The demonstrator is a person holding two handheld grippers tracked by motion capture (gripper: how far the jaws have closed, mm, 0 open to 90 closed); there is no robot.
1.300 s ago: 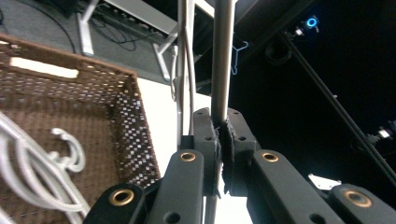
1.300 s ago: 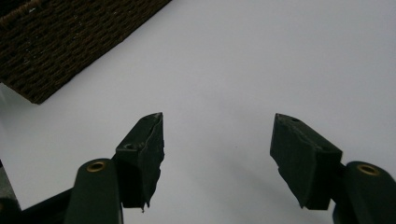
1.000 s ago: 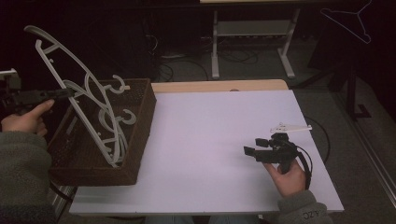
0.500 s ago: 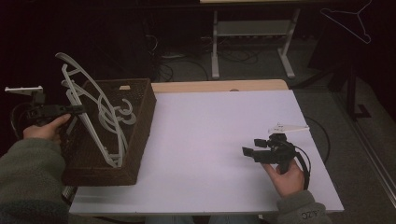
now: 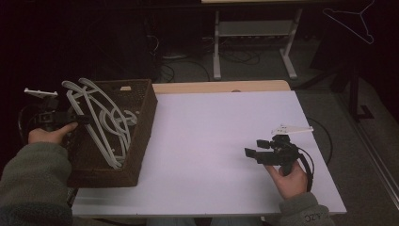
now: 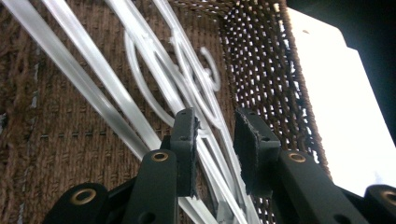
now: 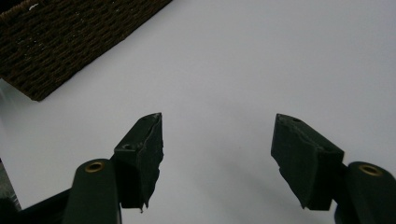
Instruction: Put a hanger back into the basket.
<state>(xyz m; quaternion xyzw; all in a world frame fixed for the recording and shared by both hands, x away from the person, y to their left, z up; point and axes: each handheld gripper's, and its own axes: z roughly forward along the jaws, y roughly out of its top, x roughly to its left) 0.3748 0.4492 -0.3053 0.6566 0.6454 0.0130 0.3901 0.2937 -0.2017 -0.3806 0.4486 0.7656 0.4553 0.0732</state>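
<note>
Between the left gripper's [image 6: 212, 135] jaws run the white plastic hangers [image 5: 101, 117], their thin bars crossing the gap at a slant in the left gripper view. The jaws have just been opening; they now stand a little apart, and the bars seem to brush the left pad [image 6: 186, 140] while clear of the right one, though the angle makes that contact hard to judge. Beyond the jaw tips the hangers' hooks lie against the floor of the brown woven basket [image 5: 141, 136], inside which the whole bundle rests. On the sleeve cuff by the right gripper [image 5: 251, 154] some pale letters show, too small to read surely. That gripper's jaws are spread wide, nothing between them, above the bare white tabletop [image 7: 261, 60], with the basket's corner ahead and to their left.
</note>
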